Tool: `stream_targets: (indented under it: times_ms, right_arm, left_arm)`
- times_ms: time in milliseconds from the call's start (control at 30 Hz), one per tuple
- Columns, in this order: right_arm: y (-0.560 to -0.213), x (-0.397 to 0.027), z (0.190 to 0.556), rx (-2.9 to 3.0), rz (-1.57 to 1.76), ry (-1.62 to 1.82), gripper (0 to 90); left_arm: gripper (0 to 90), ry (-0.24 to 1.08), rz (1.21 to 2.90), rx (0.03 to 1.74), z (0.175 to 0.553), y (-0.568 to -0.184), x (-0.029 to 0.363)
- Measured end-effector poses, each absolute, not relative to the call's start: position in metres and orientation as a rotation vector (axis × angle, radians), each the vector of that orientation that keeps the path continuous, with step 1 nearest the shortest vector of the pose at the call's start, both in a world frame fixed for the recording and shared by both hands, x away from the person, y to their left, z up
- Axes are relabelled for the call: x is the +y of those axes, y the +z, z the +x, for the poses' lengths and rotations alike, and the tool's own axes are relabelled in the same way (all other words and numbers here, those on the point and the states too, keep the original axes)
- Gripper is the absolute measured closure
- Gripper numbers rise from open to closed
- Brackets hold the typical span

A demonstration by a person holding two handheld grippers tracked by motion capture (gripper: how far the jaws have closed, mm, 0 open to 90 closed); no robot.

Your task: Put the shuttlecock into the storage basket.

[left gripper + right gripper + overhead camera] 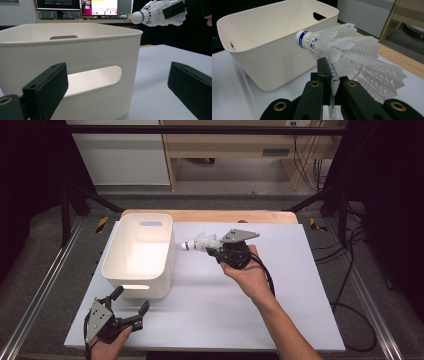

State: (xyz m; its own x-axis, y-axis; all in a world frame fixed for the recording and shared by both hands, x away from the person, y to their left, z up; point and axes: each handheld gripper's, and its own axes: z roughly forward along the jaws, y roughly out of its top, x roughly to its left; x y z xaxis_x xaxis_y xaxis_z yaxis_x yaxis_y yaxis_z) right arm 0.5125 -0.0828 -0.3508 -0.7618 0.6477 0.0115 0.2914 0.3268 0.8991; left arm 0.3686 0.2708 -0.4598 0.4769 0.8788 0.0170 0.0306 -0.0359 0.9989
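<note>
On the white tabletop (210, 315) we hold the shuttlecock (200, 242) by its skirt in the closed right tongs (216, 251) beside the bin (137, 251), left tongs (131, 301) open and empty; the thin feathers could slip out and fall outside.

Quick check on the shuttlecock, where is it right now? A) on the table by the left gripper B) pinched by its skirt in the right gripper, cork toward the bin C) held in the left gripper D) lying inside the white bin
B: the right gripper is closed on the feather skirt of the shuttlecock, which is off the table with its cork pointing at the white bin; the left gripper stands open with nothing in it.
</note>
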Motion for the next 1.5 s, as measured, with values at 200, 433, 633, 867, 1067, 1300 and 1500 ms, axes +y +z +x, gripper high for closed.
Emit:
stream_targets:
  times_ms: [200,433,633,867,1067,1300,1500]
  right_arm:
    - [-0.337,-0.075,0.515,2.246,0.807,1.423,89.5]
    - [-0.325,-0.062,0.522,2.248,0.785,1.431,89.5]
    - [-0.321,-0.048,0.527,2.261,0.769,1.436,89.5]
    - [-0.317,-0.025,0.53,2.288,0.728,1.436,89.5]
    - [-0.317,-0.011,0.532,2.312,0.701,1.424,89.5]
    - [-0.315,0.001,0.534,2.33,0.675,1.411,89.5]
    - [-0.315,0.01,0.534,2.345,0.651,1.404,89.5]
  left_arm:
    - [3.2,0.85,1.448,0.848,0.369,-0.46,0.271]
    - [3.3,0.873,1.442,0.85,0.369,-0.46,0.272]
    - [3.3,0.871,1.439,0.854,0.369,-0.46,0.272]
    - [3.2,0.868,1.437,0.855,0.369,-0.46,0.273]
    - [3.1,0.864,1.436,0.854,0.369,-0.46,0.273]
    - [3.2,0.865,1.435,0.853,0.369,-0.46,0.273]
    - [3.1,0.862,1.434,0.853,0.369,-0.46,0.273]
